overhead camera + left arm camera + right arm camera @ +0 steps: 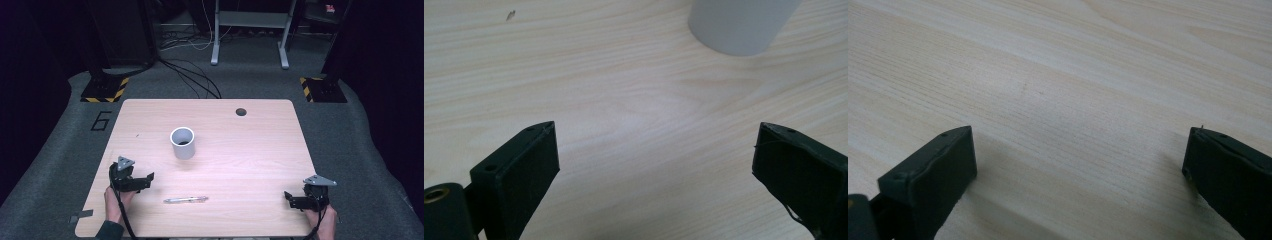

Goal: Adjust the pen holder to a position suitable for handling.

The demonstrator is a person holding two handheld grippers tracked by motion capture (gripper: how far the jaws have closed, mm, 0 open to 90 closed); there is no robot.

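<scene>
Dim room, table point(250, 165) softly lit from above, close-ups blurred.

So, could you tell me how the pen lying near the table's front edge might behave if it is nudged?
The pen looks slim and round, lying flat, so it would probably roll. It seems light and stiff, and its glossy barrel may slip between jaws.

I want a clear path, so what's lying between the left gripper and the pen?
Nothing. In the high view, bare tabletop separates the left gripper from the pen; the white cup stands farther back, off that line.
</scene>
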